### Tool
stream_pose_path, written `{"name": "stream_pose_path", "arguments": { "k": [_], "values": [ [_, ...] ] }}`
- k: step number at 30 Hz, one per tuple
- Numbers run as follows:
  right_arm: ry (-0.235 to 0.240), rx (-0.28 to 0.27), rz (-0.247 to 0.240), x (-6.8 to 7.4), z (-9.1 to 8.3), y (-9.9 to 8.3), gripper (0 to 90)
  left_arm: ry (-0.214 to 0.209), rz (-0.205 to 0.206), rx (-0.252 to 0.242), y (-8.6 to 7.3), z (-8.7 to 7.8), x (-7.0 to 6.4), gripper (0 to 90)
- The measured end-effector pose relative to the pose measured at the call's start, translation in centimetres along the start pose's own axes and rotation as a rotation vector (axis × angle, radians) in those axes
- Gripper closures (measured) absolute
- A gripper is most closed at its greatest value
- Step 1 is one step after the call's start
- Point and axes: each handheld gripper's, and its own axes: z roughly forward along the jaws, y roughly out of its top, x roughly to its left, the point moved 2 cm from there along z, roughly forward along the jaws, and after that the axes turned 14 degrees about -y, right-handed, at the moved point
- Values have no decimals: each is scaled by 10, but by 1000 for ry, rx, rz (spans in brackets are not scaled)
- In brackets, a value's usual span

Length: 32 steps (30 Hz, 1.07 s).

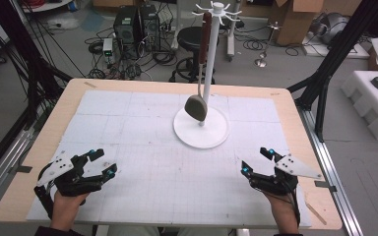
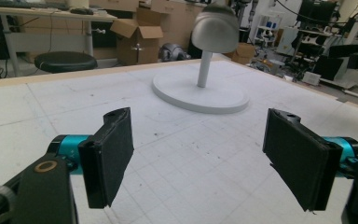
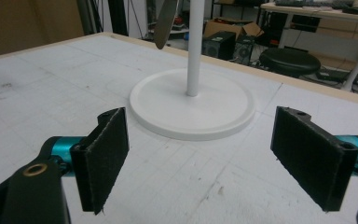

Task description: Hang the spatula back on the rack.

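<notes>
Starting at the near left corner of the table [image 1: 39, 147]: the left gripper [image 1: 98, 164] sits low over the white grid mat [image 1: 142, 147], jaws spread wide with nothing between them. In the left gripper view its black pads [image 2: 109, 156] frame bare mat, and the stand is well off in the distance.

Moving toward the middle, a bit on the far side: there's a white rack stand [image 1: 211, 59] with a round base [image 1: 202, 132] and little hooks at the top. A ladle [image 1: 197, 105] hangs from one of those hooks by its brown handle, the grey bowl dangling just above the base on the left of the pole. Can't quite tell from the high view whether the bowl touches the pole or just hangs beside it, the angle is iffy.

Over at the near right: the right gripper [image 1: 258, 161] is in the same state, jaws fully apart, empty, resting near the mat edge. Its own view looks straight at the base and pole [image 3: 193, 46], with the ladle bowl poking in at the top.

So I'd say nothing has really started on the ladle yet, both hands are parked well away from it. Next move probably needs one gripper to travel far and up toward the ladle handle, close on it, then lift it up off the hook rather than yank sideways, or the stand might tip.
</notes>
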Motion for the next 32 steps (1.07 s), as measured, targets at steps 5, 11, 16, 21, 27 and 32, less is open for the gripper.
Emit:
{"name": "stream_pose_path", "arguments": {
  "k": [5,11,16,21,27,32],
  "values": [
    [-6,4,4,0,-3,-4,181,7,-11,-36,-3,-3,0,250],
    [-7,6,5,1,-4,-5,181,21,-20,-46,-6,-6,2,261],
    [-11,15,4,1,-2,-6,181,22,-19,-30,-8,-5,3,261],
    [-11,23,6,1,-1,-6,181,26,-19,-26,-9,-6,3,261],
    [-20,27,3,-1,-2,-8,181,35,-20,-24,-10,-7,5,259],
    [-24,42,6,-4,-2,-10,181,45,-20,-22,-11,-7,6,259]
  ]
}}
